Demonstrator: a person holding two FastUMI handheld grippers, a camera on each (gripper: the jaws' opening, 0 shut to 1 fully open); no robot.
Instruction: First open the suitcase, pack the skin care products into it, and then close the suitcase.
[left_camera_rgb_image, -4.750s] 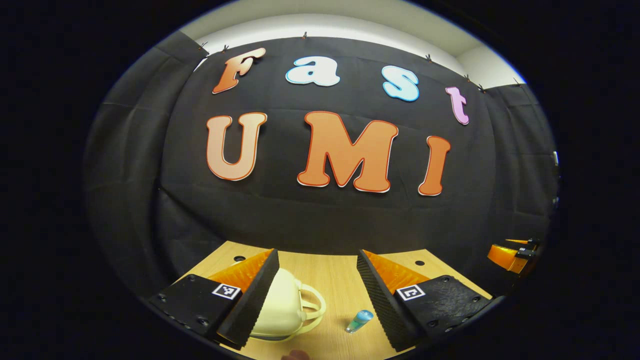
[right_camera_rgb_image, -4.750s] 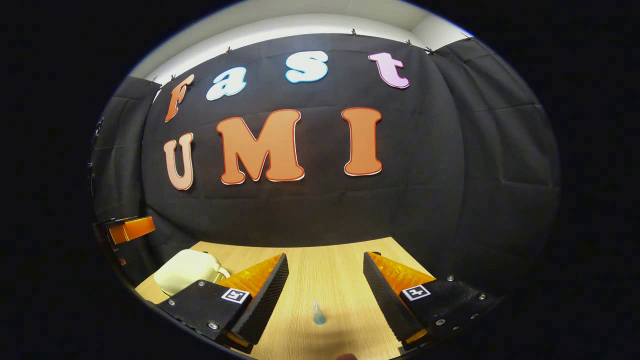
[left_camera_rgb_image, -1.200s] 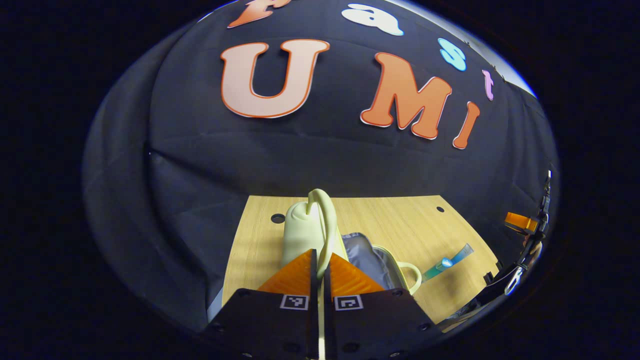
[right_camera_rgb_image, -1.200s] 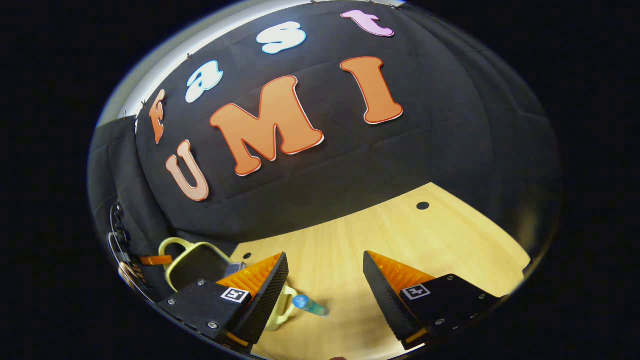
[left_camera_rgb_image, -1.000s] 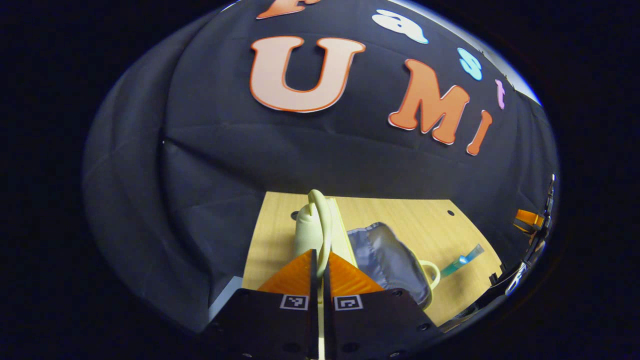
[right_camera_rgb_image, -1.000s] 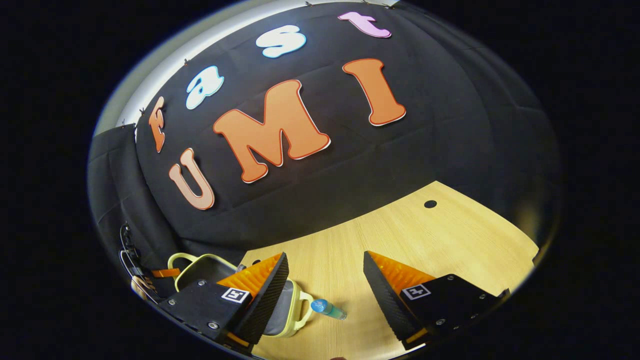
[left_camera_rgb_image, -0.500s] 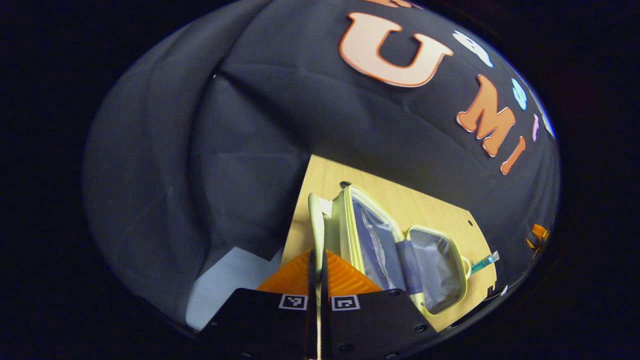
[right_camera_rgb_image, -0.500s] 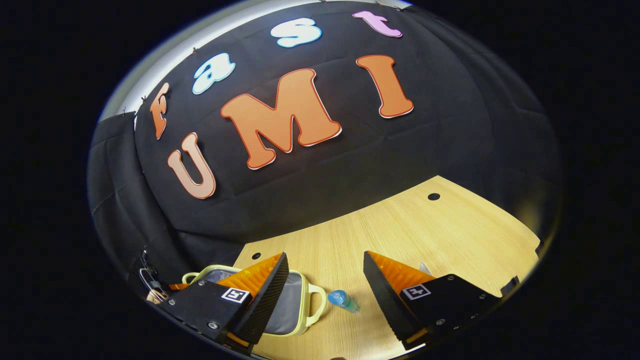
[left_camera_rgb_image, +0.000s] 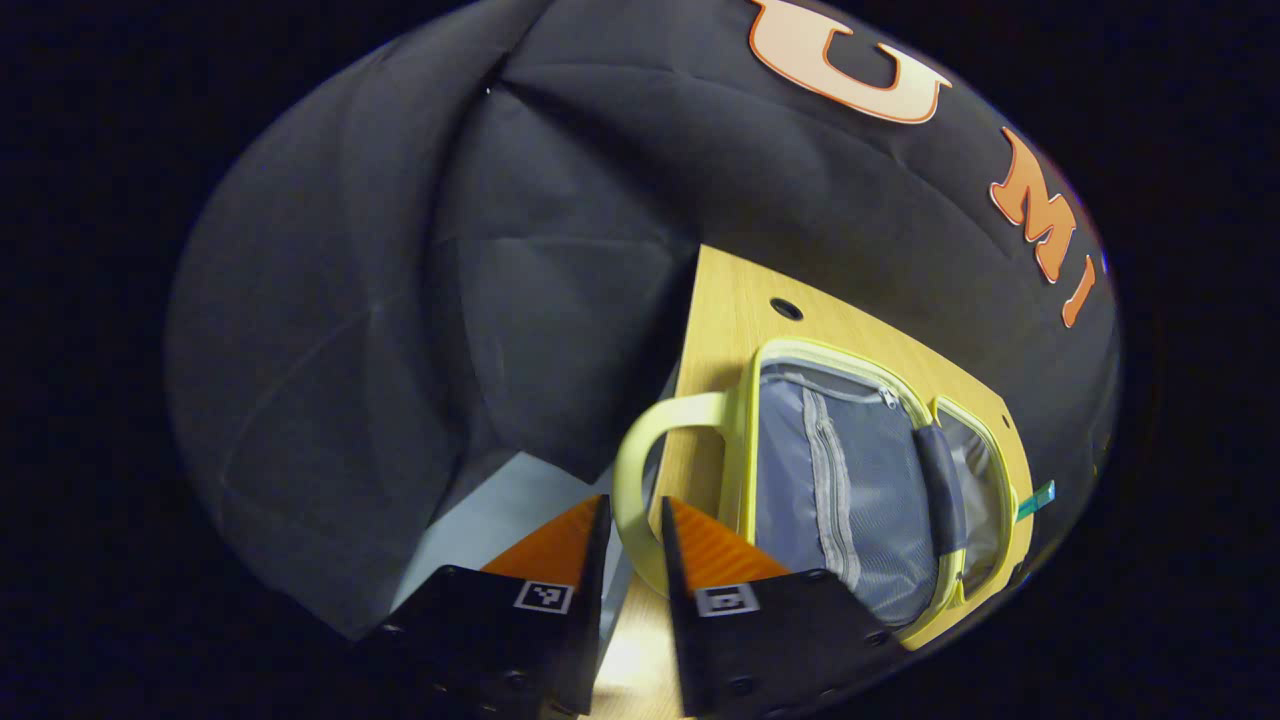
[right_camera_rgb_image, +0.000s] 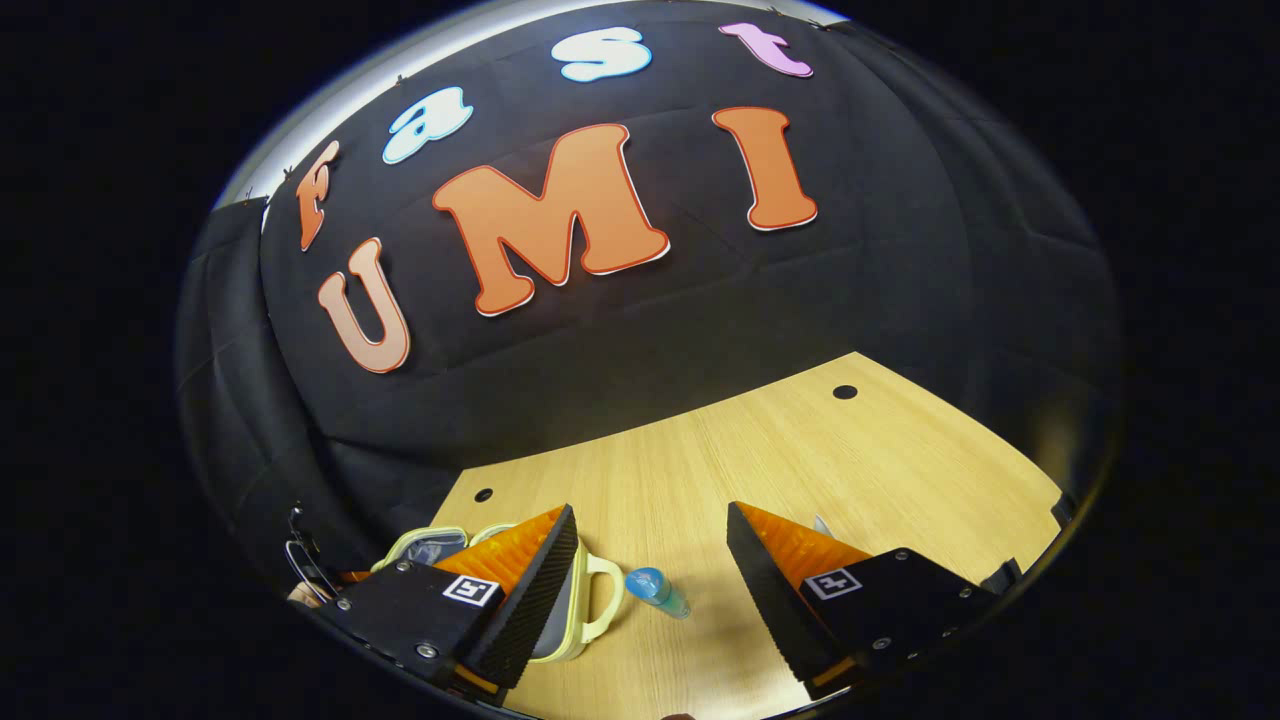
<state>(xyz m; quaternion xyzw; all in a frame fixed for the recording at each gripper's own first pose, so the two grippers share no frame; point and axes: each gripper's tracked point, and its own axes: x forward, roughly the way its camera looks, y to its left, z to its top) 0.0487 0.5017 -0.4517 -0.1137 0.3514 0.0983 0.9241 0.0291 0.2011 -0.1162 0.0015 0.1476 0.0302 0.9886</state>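
The pale yellow suitcase (left_camera_rgb_image: 800, 480) lies open flat at the table's left end, its grey lining and mesh pocket showing. Its lid handle (left_camera_rgb_image: 640, 460) loops between the fingers of my left gripper (left_camera_rgb_image: 632, 505). These stand slightly apart around it, with a thin gap on each side. In the right gripper view the suitcase (right_camera_rgb_image: 570, 645) sits partly behind my left finger, its other handle (right_camera_rgb_image: 610, 590) poking out. A small clear tube with a blue cap (right_camera_rgb_image: 655, 590) lies on the wood just beside that handle. My right gripper (right_camera_rgb_image: 650, 520) hovers open above the tube (left_camera_rgb_image: 1035, 498).
The wooden table (right_camera_rgb_image: 780, 460) has small round holes (right_camera_rgb_image: 845, 392) near its back corners. Its left edge (left_camera_rgb_image: 690, 330) runs beside the hanging black cloth, with pale floor (left_camera_rgb_image: 500, 520) below. Bare wood stretches to the right of the tube.
The suitcase lid has swung from upright down to flat, carried by my left gripper on its handle. The left fingers have parted a little. The right gripper has hardly moved.
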